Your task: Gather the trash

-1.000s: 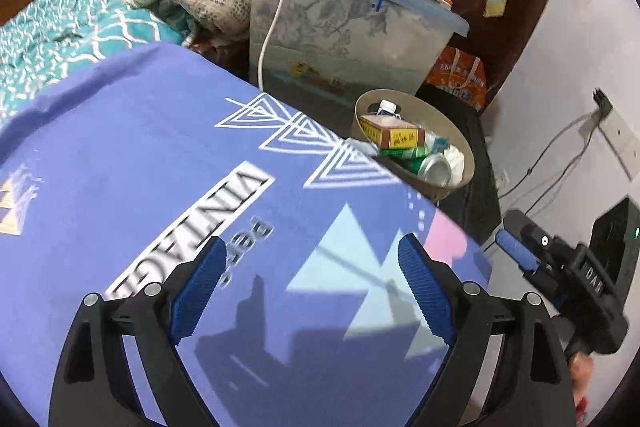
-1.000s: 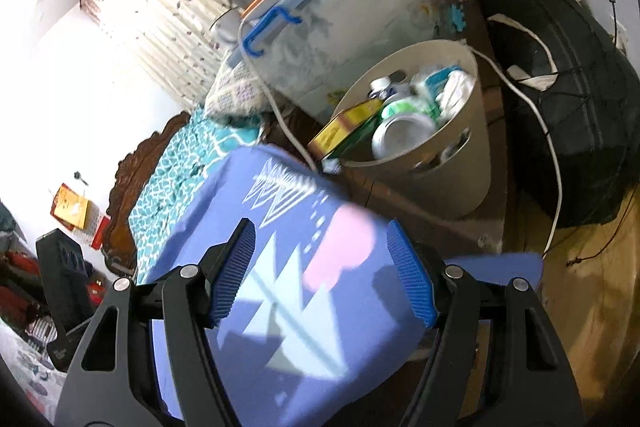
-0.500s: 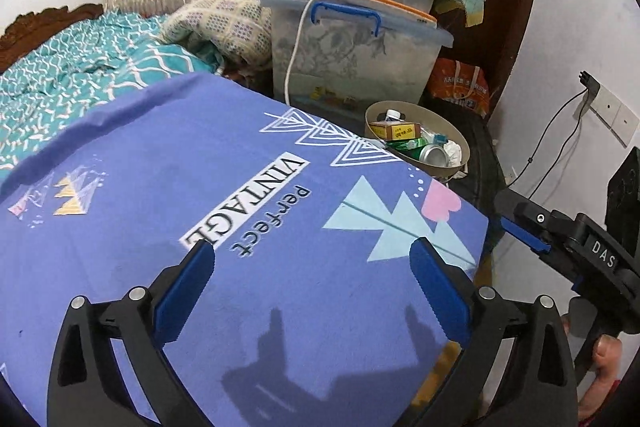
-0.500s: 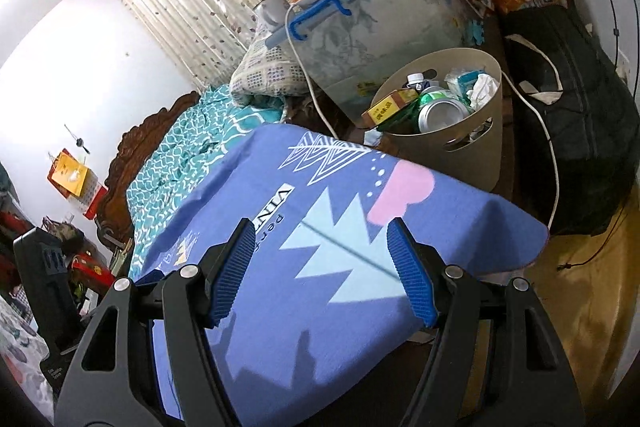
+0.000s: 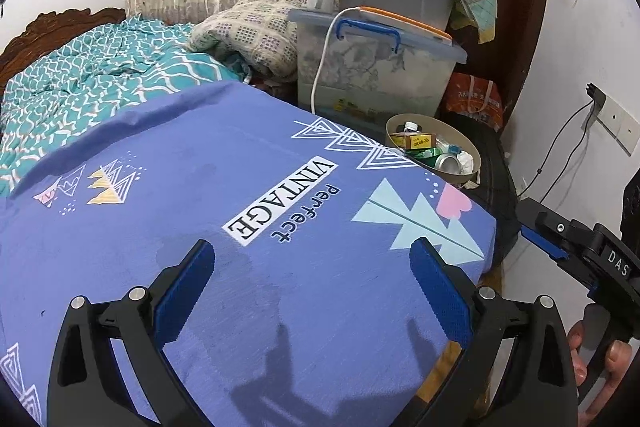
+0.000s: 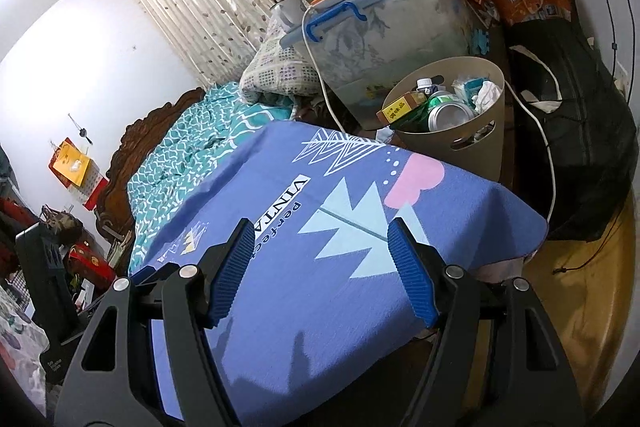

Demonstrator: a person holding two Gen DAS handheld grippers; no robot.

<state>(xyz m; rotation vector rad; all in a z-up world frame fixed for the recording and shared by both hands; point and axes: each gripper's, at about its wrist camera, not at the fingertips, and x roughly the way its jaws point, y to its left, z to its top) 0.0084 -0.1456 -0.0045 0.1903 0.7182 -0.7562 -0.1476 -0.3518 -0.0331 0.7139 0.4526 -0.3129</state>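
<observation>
both grippers empty above a blue printed cloth (image 5: 224, 155) spread over a table – left gripper (image 5: 312, 291) spread wide with nothing between the pads, right gripper (image 6: 324, 271) partly open and likewise bare. collected trash piled in the beige bin (image 6: 472, 143) past the cloth's far edge: a silver can (image 6: 448, 115), a yellow box (image 6: 400, 107), a small bottle (image 6: 424, 83), crumpled tissue (image 6: 486, 91), all heaped close to the rim. likely trouble from here – an overfull bin, with the can or box liable to roll out if another piece gets dropped on top or the rim gets nudged; a white cable (image 6: 536, 131) draped beside the bin, apt to snag a finger on any reach that way. both tools tilted down toward the cloth and aimed at the bin, right one seen at the left view's edge with fingers of a hand (image 5: 596, 355) round its handle.
</observation>
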